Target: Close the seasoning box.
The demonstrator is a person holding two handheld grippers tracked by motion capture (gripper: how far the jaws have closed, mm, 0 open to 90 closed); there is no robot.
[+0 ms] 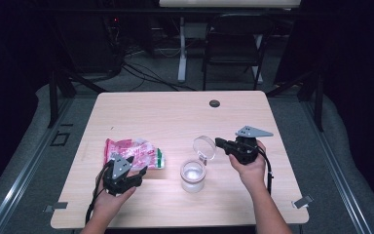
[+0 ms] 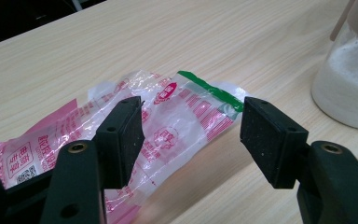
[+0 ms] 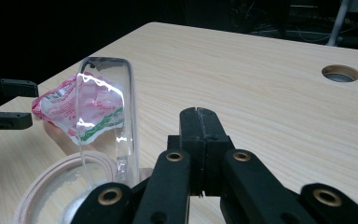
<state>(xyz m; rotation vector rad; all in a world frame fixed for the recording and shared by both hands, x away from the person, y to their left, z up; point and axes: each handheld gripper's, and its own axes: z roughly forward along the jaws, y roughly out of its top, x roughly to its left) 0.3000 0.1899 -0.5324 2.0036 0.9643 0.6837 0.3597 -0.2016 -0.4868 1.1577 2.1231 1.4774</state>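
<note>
Left tongs stand open astride the crinkled pink-and-clear plastic packet on the light wooden tabletop. Right tongs are fully closed, empty, beside the clear glass jar with its raised lid.

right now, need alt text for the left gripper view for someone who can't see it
Two open black jaws of the left gripper frame a crumpled clear plastic bag with pink print and a green edge, lying flat on a light wooden table. At the right edge stands a clear jar holding white powder.
</note>
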